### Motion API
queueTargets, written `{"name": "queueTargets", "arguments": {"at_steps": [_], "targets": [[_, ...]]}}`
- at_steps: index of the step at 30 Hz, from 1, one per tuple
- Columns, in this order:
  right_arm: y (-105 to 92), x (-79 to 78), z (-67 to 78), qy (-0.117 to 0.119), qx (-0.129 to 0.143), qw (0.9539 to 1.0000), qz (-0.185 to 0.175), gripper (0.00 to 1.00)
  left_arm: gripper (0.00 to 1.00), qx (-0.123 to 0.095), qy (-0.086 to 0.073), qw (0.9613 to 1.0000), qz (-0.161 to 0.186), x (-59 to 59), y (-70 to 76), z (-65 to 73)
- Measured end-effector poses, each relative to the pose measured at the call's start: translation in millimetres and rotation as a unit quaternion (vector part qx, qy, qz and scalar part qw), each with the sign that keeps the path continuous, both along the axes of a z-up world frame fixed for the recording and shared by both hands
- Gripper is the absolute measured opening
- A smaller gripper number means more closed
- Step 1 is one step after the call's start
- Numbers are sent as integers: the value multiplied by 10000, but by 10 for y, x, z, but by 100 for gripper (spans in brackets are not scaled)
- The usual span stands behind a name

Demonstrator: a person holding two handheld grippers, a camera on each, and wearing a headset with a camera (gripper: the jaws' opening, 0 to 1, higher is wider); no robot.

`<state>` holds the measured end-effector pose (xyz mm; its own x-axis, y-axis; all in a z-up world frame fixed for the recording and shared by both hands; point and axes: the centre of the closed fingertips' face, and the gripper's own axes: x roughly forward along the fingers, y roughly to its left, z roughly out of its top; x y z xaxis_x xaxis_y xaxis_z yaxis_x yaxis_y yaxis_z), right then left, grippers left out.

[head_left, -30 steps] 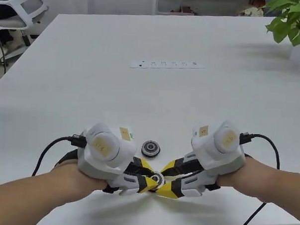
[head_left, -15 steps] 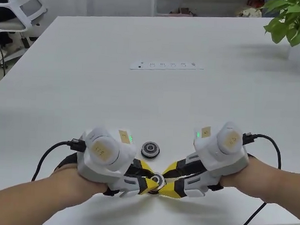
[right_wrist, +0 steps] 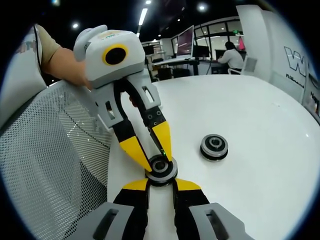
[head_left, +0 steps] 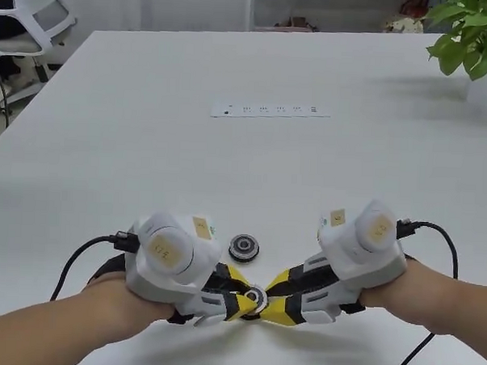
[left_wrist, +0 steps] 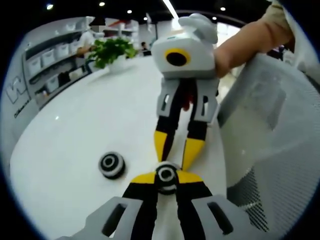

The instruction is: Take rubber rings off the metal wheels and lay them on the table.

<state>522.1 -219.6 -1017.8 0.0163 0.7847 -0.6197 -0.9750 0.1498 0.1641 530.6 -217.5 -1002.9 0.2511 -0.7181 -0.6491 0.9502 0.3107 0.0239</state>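
Looking down at the white table, I have the left gripper and right gripper meeting tip to tip near its near edge, both claws clamped on one metal wheel, while a second wheel lies just beyond, slightly left.

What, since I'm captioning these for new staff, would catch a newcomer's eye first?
The yellow-tipped left gripper and right gripper meet nose to nose at the near edge of the table, both shut on one small metal wheel. Just beyond it a second wheel lies alone on the white top, and a green plant stands at the far right corner.
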Motion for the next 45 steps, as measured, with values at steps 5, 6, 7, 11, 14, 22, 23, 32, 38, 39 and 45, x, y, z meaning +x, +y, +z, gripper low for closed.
{"name": "queueTargets", "arguments": {"at_steps": [5, 6, 7, 11, 14, 22, 23, 32, 38, 39, 45], "targets": [[-35, -1, -16, 5, -40, 10000, 9, 9, 13, -2, 4, 10000, 9, -1, 1, 0], [-33, -1, -16, 57, -18, 10000, -38, 9, 13, -2, 3, 10000, 11, 1, 1, 0], [-32, 0, -17, 48, -21, 10000, -30, 9, 13, 2, 2, 10000, 15, 1, 1, 0], [-37, -2, -19, 113, -20, 9999, -79, 7, 13, 19, -14, 10000, 26, 4, 3, -1], [-47, -3, -22, 262, 21, 9995, -175, 5, 13, 24, -24, 10000, 26, 5, 4, -2], [-61, 4, -24, 534, 70, 9979, -348, 0, 13, 40, -55, 10000, 4, 7, 8, -4], [-63, 7, -21, 603, 100, 9973, -400, 0, 13, 41, -56, 10000, 3, 7, 8, -4], [-105, 78, 30, 1379, 470, 9835, -1070, 0, 13, 60, -88, 9999, 11, 20, 13, -4], [-100, 114, 77, 1725, 732, 9731, -1339, 0, 13, 70, -89, 9999, 45, 23, 5, -6], [-91, 116, 84, 1787, 781, 9709, -1387, 0, 13, 75, -90, 9999, 53, 22, 4, -6], [-76, 106, 112, 1951, 947, 9649, -1484, 0, 13, 103, -88, 9998, 110, 26, 4, -9]]}}
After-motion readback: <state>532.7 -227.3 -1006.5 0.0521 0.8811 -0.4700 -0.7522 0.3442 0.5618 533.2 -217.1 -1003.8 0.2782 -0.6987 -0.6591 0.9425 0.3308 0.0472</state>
